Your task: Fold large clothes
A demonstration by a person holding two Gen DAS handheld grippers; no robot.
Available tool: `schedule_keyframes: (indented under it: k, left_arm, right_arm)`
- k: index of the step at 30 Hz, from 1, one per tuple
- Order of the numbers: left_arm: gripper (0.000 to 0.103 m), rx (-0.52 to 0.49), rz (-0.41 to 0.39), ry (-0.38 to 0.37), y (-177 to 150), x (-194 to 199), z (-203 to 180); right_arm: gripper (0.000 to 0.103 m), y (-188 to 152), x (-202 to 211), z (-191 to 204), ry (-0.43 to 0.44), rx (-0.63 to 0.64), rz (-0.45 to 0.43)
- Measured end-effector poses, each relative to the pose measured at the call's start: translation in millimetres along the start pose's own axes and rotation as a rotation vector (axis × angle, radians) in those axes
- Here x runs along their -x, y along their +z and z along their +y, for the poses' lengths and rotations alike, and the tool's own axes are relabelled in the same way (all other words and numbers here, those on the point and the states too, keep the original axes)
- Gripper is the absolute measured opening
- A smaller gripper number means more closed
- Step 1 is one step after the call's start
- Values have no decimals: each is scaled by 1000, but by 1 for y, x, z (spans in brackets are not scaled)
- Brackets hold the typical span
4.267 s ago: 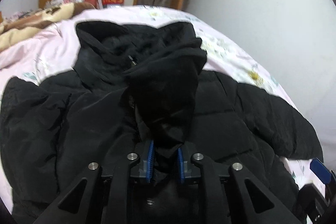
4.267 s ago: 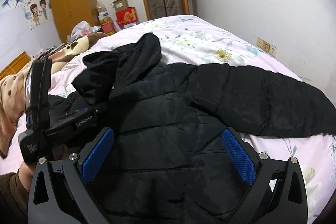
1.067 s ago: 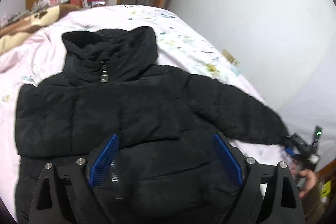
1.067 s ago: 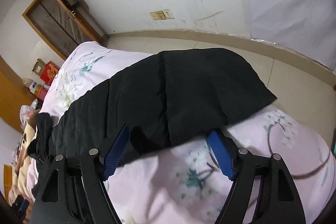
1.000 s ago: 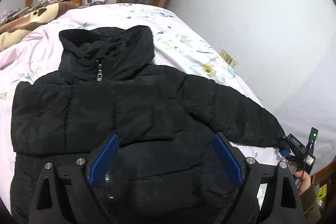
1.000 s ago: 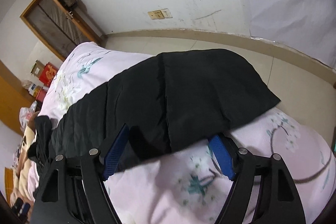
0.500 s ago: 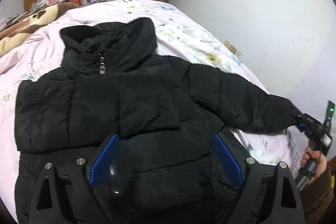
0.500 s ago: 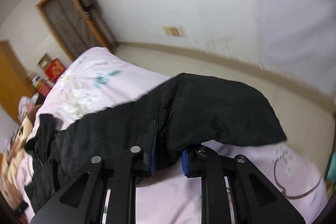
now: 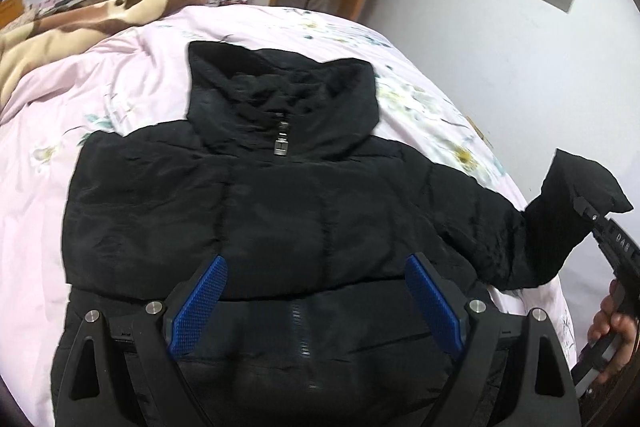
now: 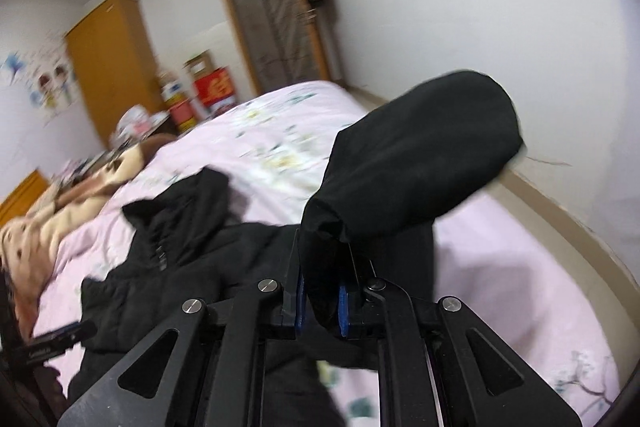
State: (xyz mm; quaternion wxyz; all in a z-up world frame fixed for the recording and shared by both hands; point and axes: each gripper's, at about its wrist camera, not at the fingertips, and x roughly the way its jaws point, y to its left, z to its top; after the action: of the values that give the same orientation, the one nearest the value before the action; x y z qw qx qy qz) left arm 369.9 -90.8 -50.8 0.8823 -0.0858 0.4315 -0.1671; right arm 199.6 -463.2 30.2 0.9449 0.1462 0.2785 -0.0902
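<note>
Already pinched shut on the puffer jacket's [image 9: 280, 211] sleeve cuff [image 10: 420, 147], the right gripper [image 10: 320, 301] could lose the slippery padding mid-fold, while the left gripper [image 9: 316, 307] hovers wide open.

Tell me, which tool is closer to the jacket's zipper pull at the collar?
Left. The left tool hangs open over the jacket's chest, just below the zipper pull. The right tool is out at the sleeve end, clamped on it.

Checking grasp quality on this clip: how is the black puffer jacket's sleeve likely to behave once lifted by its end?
Probably floppy: the sleeve bends and droops past the right gripper, shut on it. Likely light for its bulk, given the quilted padding. The rest of the jacket may drag along.
</note>
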Motion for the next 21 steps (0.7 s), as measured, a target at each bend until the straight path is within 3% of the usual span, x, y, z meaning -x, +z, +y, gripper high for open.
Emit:
schedule_keyframes:
  k: [4, 9, 13, 17, 21]
  left_arm:
    - [91, 47, -12, -7, 8, 3, 29]
    - [91, 112, 5, -21, 13, -3, 57]
    - [91, 102, 24, -27, 13, -10, 65]
    - [91, 139, 58, -112, 16, -23, 65]
    - [91, 130, 80, -170, 22, -35, 52]
  right_arm:
    - [12, -14, -21, 48, 75, 109, 54]
    - [12, -45, -49, 96, 108, 248, 129]
    - [12, -71, -68, 114, 81, 333, 183]
    - [14, -93, -74, 119, 102, 399, 251]
    - [32, -108, -71, 123, 141, 478, 279]
